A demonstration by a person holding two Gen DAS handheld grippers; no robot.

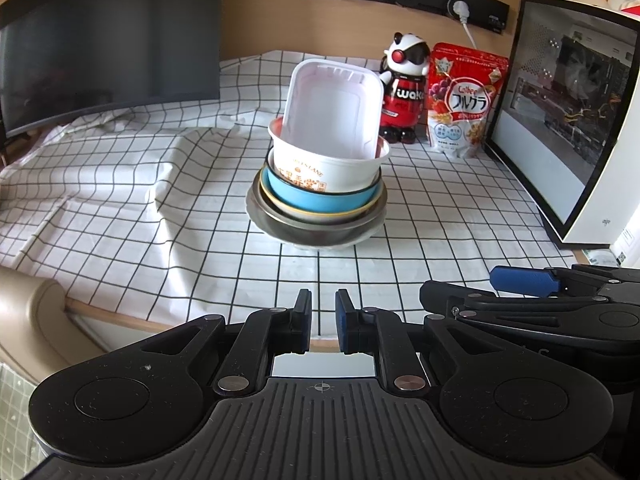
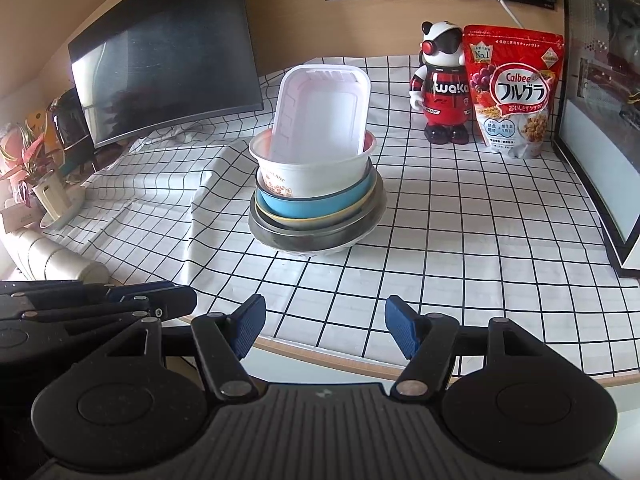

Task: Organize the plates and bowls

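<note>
Left gripper [image 1: 323,320] nearly closed, empty; right gripper [image 2: 323,330] open, empty. Tilted tray [image 2: 320,114] ahead should be gripped by its top rim and lifted straight out of the bowl stack [image 2: 316,216].

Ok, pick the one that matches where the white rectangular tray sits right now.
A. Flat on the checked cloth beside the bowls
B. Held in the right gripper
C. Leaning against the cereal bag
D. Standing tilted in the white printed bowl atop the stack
D: the white rectangular tray stands tilted inside the white printed bowl, the top bowl of the stack, with neither gripper touching it.
</note>
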